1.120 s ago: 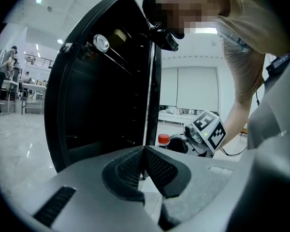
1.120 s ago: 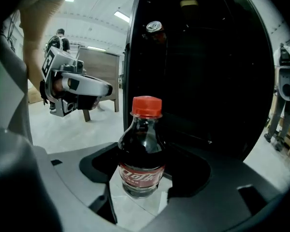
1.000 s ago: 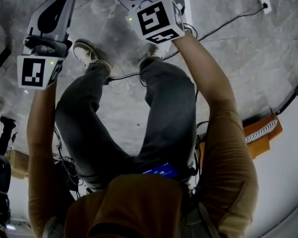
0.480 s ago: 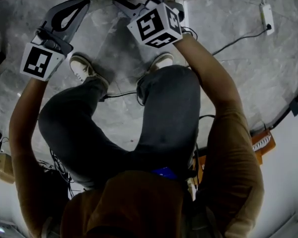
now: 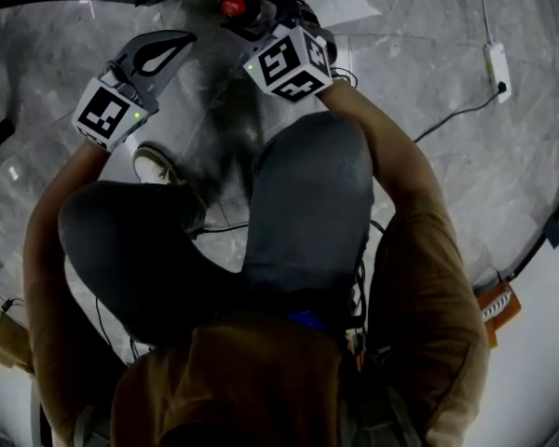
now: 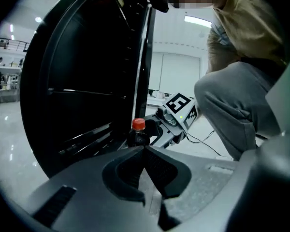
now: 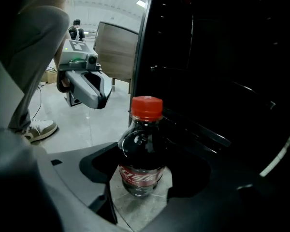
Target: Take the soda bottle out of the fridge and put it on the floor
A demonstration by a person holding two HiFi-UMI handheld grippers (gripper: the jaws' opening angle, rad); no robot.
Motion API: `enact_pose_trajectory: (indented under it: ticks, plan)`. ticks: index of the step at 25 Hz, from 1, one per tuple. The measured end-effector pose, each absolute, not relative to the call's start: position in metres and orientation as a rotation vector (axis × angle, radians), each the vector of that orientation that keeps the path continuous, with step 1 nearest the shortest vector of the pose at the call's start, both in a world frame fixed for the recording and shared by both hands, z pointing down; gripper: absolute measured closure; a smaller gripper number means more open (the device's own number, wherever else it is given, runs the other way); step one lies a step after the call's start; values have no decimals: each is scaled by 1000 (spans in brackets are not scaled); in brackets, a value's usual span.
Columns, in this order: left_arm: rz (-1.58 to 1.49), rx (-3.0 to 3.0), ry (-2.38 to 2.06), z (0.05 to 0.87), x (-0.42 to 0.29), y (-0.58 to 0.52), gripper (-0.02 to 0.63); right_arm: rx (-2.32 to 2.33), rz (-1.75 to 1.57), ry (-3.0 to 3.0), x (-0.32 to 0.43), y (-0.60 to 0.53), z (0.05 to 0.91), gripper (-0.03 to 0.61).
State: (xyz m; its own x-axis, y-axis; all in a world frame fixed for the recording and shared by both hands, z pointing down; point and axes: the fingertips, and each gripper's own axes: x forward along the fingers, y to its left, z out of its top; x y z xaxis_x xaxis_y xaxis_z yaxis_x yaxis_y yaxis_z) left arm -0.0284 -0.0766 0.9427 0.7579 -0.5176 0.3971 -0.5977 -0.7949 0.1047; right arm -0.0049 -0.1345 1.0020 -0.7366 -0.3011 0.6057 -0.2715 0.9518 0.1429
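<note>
Just outside the front edge of the open black fridge (image 7: 217, 57), the right gripper (image 7: 143, 177) pinches the upright dark plastic soda bottle (image 7: 141, 149), red-capped and red-labelled, low over the grey marble floor (image 7: 84, 124). The left gripper (image 6: 144, 166), fingers pressed together on nothing, hangs nearby.

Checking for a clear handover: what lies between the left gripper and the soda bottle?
Nothing but bare grey floor; the right gripper view shows it between the left gripper and the soda bottle.
</note>
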Motion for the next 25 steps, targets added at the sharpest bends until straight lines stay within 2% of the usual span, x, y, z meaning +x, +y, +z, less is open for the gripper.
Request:
enact_pose_trajectory:
  ticks: [10,25]
  plan:
    - [461,2646,-1066,969,-52,-107,612,417,-64,-2456,-23,-133,1027,279]
    - [542,2623,-1021,978,-69,-102,612,401,-37,-2471,-24,-122,1057,278]
